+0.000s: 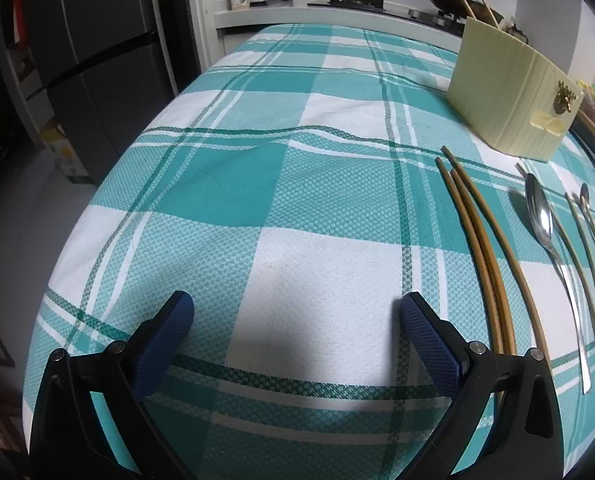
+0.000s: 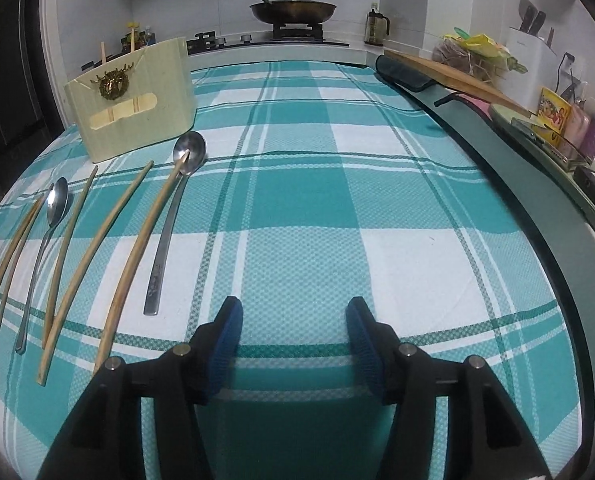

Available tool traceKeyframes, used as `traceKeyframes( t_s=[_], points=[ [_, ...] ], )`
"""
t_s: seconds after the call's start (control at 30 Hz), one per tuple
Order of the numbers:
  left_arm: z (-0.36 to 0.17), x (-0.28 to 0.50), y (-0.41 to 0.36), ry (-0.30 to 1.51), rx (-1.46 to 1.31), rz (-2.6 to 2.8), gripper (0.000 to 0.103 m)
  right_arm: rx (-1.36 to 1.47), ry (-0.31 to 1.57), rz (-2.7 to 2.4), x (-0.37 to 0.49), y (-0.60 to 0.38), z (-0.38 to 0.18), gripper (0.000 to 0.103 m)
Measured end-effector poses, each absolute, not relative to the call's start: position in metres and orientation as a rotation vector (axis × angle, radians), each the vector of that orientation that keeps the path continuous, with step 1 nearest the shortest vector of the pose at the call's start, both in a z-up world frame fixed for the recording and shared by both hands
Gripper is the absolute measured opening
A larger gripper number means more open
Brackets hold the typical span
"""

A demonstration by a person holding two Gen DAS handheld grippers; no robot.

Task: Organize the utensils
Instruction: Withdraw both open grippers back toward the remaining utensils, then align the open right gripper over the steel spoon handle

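Right wrist view: chopsticks (image 2: 97, 252) and steel spoons (image 2: 169, 220) lie before the cream utensil holder (image 2: 137, 96), long axes pointing toward it, left of the right gripper (image 2: 293, 320), jaws apart, empty; the left gripper (image 1: 297, 312), spread wide, empty, is nearer the outermost chopsticks (image 1: 485, 256); no writing legible

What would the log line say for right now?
left gripper: open, empty | right gripper: open, empty | chopsticks, spoons: on cloth | holder: upright

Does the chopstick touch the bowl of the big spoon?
Touching. In the right wrist view the chopstick tip lies across the big spoon bowl.
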State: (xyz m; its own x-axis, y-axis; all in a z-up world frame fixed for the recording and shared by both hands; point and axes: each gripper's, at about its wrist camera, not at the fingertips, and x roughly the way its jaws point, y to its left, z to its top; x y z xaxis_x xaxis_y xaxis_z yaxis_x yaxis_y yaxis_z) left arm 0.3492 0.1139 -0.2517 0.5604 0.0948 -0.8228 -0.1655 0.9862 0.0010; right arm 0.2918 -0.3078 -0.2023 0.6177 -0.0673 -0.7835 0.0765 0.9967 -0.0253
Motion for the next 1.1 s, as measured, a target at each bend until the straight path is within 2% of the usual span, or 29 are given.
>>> traceKeyframes(
  t_s=[0.33,0.57,0.7,0.77,1.03,1.1],
  points=[
    [-0.252,0.349,0.114,0.962,-0.089,0.158,0.103,0.015,0.925,-0.084,0.296,-0.306,-0.201,0.057],
    [-0.252,0.349,0.113,0.962,-0.089,0.159,0.103,0.001,0.934,0.043,0.35,-0.271,-0.188,0.057],
    [-0.253,0.349,0.113,0.962,-0.089,0.159,0.103,-0.026,0.946,0.077,0.381,-0.253,-0.195,0.043],
    [-0.252,0.349,0.113,0.962,-0.089,0.158,0.103,-0.051,0.961,0.058,0.394,-0.248,-0.199,0.041],
    [-0.252,0.349,0.114,0.962,-0.09,0.157,0.103,-0.088,0.981,0.137,0.409,-0.224,-0.202,0.041],
    [-0.252,0.349,0.114,0.962,-0.09,0.157,0.103,-0.094,0.975,0.13,0.41,-0.225,-0.204,0.029]
  ],
)
